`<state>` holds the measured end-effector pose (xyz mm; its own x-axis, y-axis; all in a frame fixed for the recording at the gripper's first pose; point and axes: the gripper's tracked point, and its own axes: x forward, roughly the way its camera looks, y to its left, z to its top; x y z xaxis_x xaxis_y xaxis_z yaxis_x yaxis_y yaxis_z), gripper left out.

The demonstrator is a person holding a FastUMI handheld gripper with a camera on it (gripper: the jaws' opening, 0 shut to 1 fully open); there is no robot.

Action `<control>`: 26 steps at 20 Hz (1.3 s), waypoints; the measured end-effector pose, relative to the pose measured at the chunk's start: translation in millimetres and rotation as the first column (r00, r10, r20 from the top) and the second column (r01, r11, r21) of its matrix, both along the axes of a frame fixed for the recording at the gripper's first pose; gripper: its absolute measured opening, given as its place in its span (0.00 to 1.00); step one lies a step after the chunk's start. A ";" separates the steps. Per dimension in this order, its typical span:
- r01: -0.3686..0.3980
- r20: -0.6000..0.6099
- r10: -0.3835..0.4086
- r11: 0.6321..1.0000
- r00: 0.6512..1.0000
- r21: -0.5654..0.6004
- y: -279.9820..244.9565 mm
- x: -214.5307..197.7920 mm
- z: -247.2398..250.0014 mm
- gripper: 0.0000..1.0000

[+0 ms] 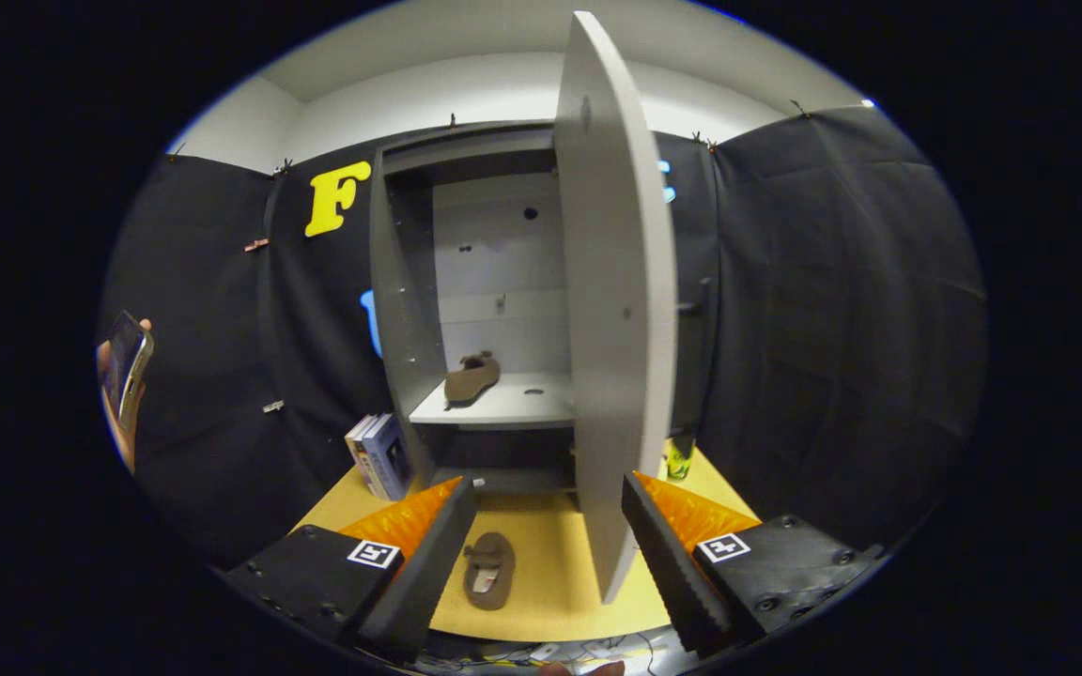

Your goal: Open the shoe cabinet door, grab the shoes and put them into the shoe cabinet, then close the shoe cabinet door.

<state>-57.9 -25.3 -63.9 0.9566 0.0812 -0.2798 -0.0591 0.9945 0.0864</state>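
Meanwhile the tongs (550, 526) gape empty over one shoe (489, 570), the swung door (616, 310) hiding part of the cabinet (405, 310)

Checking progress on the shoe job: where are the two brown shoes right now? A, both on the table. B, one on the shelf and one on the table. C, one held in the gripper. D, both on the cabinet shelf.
B: one shoe lies on the cabinet shelf, the other shoe lies on the table between the fingers of the open gripper, which holds nothing.
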 end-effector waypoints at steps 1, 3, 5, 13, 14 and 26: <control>-0.020 -0.029 0.020 1.000 0.999 0.007 15.6 1.8 -15.0 0.99; -0.064 -0.095 0.065 0.998 0.993 0.012 48.3 7.3 -49.5 0.98; -0.101 -0.175 0.106 0.994 0.979 0.039 79.7 15.8 -92.0 0.99; -0.081 -0.438 0.108 0.994 0.892 0.078 141.3 42.3 -244.8 0.99; -0.077 -0.474 0.113 0.992 0.873 0.095 144.9 45.2 -264.9 0.99; 0.000 -0.595 0.020 0.999 0.804 0.034 144.6 123.7 -437.5 0.76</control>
<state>65.7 119.3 -501.4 0.6024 0.1077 -0.7909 0.0044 0.9904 0.1382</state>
